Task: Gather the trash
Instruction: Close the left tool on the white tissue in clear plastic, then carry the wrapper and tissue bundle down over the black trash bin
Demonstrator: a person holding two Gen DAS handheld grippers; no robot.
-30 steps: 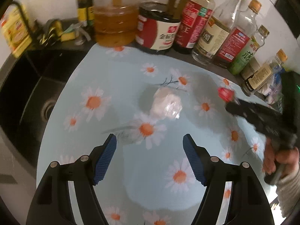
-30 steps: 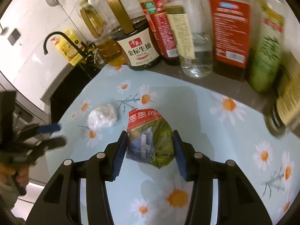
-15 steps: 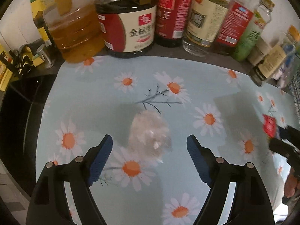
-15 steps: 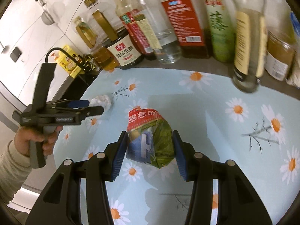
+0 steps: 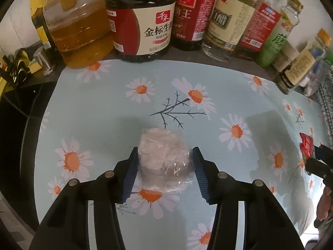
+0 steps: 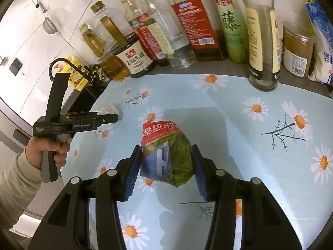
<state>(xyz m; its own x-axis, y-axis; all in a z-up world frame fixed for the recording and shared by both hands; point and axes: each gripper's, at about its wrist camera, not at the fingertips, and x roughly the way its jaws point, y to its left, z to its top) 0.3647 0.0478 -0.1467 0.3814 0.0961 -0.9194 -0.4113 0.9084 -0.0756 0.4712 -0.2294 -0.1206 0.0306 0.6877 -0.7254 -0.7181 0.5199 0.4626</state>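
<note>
Sink (image 5: pixel 14 125): seen dark at the left edge of the left wrist view.
Left gripper (image 5: pixel 164 162): fingers closed against both sides of the crumpled plastic ball (image 5: pixel 164 156), low centre, on the daisy tablecloth (image 5: pixel 104 108).
Bottles (image 5: pixel 141 20): lined along the top.
Right gripper (image 6: pixel 166 160): snack wrapper (image 6: pixel 168 154) clamped between its pads, lower centre of the right wrist view.
</note>
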